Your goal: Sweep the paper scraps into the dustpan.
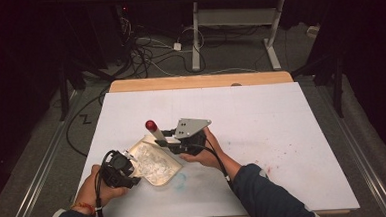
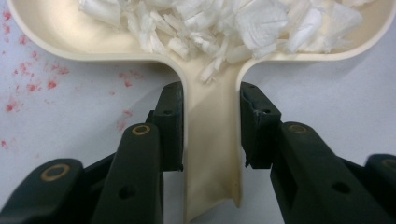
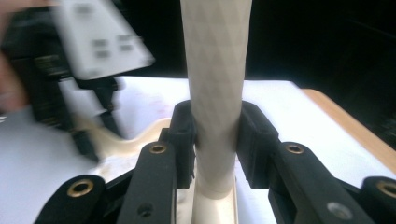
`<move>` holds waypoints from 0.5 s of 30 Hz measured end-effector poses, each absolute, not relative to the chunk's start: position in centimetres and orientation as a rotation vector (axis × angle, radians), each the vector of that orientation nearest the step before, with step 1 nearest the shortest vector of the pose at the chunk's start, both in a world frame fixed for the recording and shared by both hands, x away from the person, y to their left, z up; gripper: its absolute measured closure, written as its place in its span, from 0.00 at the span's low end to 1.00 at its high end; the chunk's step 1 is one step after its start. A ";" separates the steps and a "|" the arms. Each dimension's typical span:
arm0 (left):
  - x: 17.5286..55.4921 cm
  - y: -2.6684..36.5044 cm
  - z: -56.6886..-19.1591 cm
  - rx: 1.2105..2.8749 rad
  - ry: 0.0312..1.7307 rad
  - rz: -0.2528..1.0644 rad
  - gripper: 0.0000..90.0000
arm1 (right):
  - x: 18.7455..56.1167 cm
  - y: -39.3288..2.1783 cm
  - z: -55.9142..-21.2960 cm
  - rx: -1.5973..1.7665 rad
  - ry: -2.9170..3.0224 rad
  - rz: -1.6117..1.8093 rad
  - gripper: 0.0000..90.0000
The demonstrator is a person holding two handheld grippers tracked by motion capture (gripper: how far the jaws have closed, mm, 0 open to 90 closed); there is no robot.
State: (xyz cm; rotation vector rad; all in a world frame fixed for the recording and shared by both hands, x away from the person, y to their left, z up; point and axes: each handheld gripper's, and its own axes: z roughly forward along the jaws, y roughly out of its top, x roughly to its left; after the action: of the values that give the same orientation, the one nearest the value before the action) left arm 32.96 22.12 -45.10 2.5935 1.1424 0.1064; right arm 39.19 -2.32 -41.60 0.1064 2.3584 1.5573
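Scraps (image 2: 224, 23) already fill the dustpan (image 2: 60, 44), which our left gripper (image 2: 211, 126) clamps by its handle. Our right gripper (image 3: 217, 140) clamps the brush (image 3: 215, 70); we judge sweeping nearly done, emptying left.

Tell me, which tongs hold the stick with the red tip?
The right tongs grip the brush handle with the red tip. The left tongs hold the dustpan instead.

The left gripper (image 1: 129, 164) sits clamped at the near-left of the table (image 1: 281, 114), its hand (image 1: 97, 186) behind it; the right gripper (image 1: 165, 137), clamped too, hangs mid-table beside it.
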 end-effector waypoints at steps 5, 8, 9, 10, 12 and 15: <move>32.9 22.1 -45.1 2.592 1.145 0.110 0.71 | 37.9 -3.5 -40.5 0.072 2.381 1.619 0.79; 32.9 22.1 -45.1 2.594 1.147 0.110 0.71 | 37.2 -4.5 -39.9 0.098 2.327 1.634 0.79; 32.9 22.1 -45.1 2.594 1.147 0.110 0.71 | 37.2 -4.5 -39.9 0.098 2.327 1.634 0.79; 32.9 22.1 -45.1 2.595 1.145 0.111 0.71 | 37.1 -4.9 -39.7 0.107 2.315 1.633 0.79; 32.8 22.2 -45.0 2.600 1.139 0.112 0.71 | 36.9 -6.3 -39.1 0.138 2.291 1.637 0.79; 32.7 22.3 -44.9 2.589 1.133 0.102 0.71 | 36.8 -7.2 -38.7 0.163 2.277 1.621 0.79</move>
State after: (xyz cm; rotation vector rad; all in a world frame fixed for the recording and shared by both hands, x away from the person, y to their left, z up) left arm 32.66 22.34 -44.93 2.5886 1.1332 0.1023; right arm 36.77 -7.22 -38.73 0.1635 2.2773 1.6212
